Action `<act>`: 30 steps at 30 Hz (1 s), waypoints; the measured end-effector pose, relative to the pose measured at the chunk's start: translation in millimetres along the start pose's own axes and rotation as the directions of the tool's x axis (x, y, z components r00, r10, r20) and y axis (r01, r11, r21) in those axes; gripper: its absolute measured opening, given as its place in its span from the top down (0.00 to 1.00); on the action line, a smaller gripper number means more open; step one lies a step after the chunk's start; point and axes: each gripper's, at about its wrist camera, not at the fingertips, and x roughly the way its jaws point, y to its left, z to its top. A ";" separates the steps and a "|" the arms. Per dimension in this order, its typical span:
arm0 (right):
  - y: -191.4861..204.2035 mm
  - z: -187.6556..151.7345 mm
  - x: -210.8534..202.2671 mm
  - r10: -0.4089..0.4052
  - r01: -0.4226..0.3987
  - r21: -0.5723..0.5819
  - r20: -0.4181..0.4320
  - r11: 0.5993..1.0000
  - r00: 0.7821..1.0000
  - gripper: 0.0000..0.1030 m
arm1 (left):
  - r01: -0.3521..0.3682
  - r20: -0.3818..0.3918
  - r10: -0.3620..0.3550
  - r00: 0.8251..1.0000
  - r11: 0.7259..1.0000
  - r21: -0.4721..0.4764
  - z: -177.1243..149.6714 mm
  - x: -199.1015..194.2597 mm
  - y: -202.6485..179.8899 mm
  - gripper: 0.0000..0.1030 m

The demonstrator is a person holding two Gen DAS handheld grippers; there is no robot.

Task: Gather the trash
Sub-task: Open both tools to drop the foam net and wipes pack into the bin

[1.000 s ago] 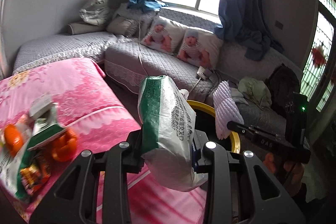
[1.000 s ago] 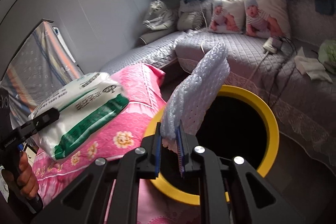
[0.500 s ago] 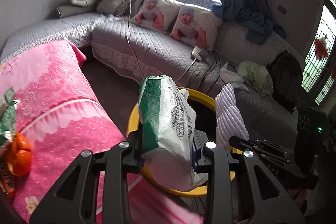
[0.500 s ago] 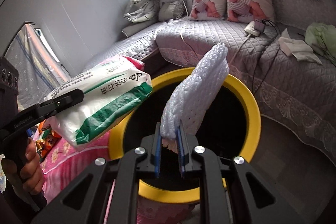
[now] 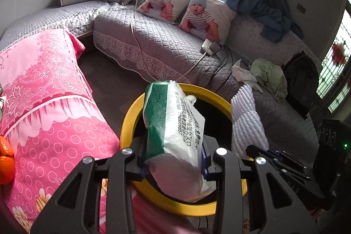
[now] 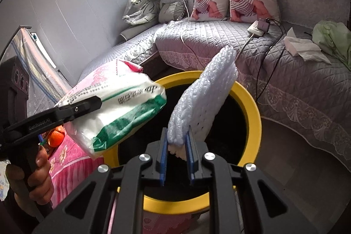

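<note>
Left wrist view: the left gripper (image 5: pixel 173 165) pinches a green-and-white plastic bag (image 5: pixel 175 135), its long axis running forward along the fingers over the yellow-rimmed bin (image 5: pixel 129 122). The dark opening lies directly beneath, so release should drop it in. To its right, the right gripper (image 6: pixel 176 152) is clamped on 1 white foam net sleeve (image 6: pixel 204 102), tilted up and right, also above the bin's mouth. Both hands look equally placed.
</note>
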 end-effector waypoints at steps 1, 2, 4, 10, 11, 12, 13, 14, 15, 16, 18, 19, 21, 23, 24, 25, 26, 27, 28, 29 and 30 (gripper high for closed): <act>-0.9 1.0 -1.6 -0.003 0.003 0.008 0.006 1.000 1.000 0.82 | -0.001 0.003 0.001 1.000 1.000 -0.009 0.3 -0.6 0.8 0.65; -1.6 1.8 -2.6 -0.007 0.007 0.014 0.010 1.000 1.000 0.78 | 0.000 0.004 0.000 1.000 1.000 -0.018 0.6 -1.4 2.7 0.62; -3.7 3.9 -4.7 -0.017 0.017 0.026 0.021 1.000 1.000 0.67 | 0.003 0.004 -0.002 1.000 0.999 -0.035 0.6 -2.2 5.7 0.55; -6.7 9.9 -14.6 -0.013 0.011 0.051 0.052 0.999 0.999 0.53 | -0.002 0.060 0.005 0.998 0.999 -0.050 3.7 -13.6 7.3 0.31; -6.5 11.0 -16.6 -0.009 0.006 0.053 0.056 0.999 0.998 0.52 | 0.003 0.067 0.001 0.998 0.999 -0.054 4.4 -15.7 7.2 0.28; -5.9 12.0 -18.1 -0.005 0.001 0.054 0.059 0.999 0.998 0.51 | 0.008 0.079 -0.003 0.997 0.998 -0.058 5.0 -19.6 7.3 0.27; -4.5 12.5 -21.0 0.001 -0.005 0.050 0.066 0.999 0.998 0.50 | 0.011 0.090 -0.005 0.996 0.998 -0.064 5.6 -23.6 7.9 0.27; -3.5 12.6 -22.8 0.005 -0.008 0.046 0.072 0.999 0.997 0.48 | 0.014 0.101 -0.006 0.995 0.997 -0.071 5.4 -28.6 9.3 0.27; -1.9 12.8 -24.9 0.007 -0.011 0.043 0.079 0.999 0.997 0.48 | 0.021 0.124 -0.010 0.992 0.996 -0.090 5.9 -38.4 11.8 0.27; -0.3 13.3 -26.9 0.012 -0.015 0.038 0.084 0.999 0.996 0.48 | 0.026 0.142 -0.011 0.990 0.994 -0.104 7.0 -46.4 13.6 0.26; 3.3 13.9 -28.5 0.021 -0.024 0.035 0.085 0.999 0.996 0.47 | 0.038 0.196 -0.012 0.981 0.991 -0.132 10.6 -71.8 17.3 0.26; 4.6 14.3 -28.8 0.024 -0.027 0.035 0.084 0.999 0.996 0.47 | 0.045 0.223 -0.013 0.975 0.989 -0.140 13.2 -84.3 18.9 0.25; 8.2 14.9 -29.1 0.033 -0.035 0.030 0.081 0.999 0.996 0.47 | 0.067 0.284 -0.019 0.959 0.985 -0.158 21.3 -116.0 23.2 0.22; 15.9 15.3 -28.2 0.045 -0.047 0.019 0.075 0.999 0.996 0.47 | 0.081 0.334 -0.019 0.942 0.982 -0.170 26.9 -146.8 28.9 0.20; 20.5 15.4 -27.4 0.051 -0.052 0.011 0.073 0.999 0.996 0.46 | 0.084 0.367 -0.016 0.930 0.982 -0.170 29.6 -168.9 32.3 0.20; 24.5 15.1 -27.2 0.057 -0.057 0.003 0.072 0.998 0.996 0.46 | 0.074 0.392 -0.002 0.920 0.983 -0.168 30.6 -187.5 36.1 0.20; 29.1 15.0 -27.2 0.063 -0.063 -0.008 0.071 0.998 0.996 0.46 | 0.056 0.409 0.019 0.912 0.984 -0.169 31.0 -201.4 38.0 0.19; 36.1 15.0 -26.6 0.073 -0.071 -0.025 0.068 0.997 0.995 0.45 | 0.026 0.439 0.053 0.897 0.985 -0.172 29.8 -224.4 44.1 0.19; 40.7 14.2 -26.8 0.078 -0.076 -0.036 0.065 0.996 0.995 0.44 | 0.015 0.459 0.067 0.886 0.985 -0.173 28.3 -240.1 49.2 0.19; 47.5 13.5 -26.4 0.089 -0.086 -0.053 0.062 0.995 0.994 0.43 | 0.006 0.481 0.079 0.873 0.985 -0.173 25.8 -258.1 55.9 0.19; 54.9 12.9 -26.1 0.102 -0.097 -0.069 0.060 0.993 0.993 0.41 | -0.017 0.505 0.106 0.857 0.984 -0.178 21.9 -279.3 64.5 0.19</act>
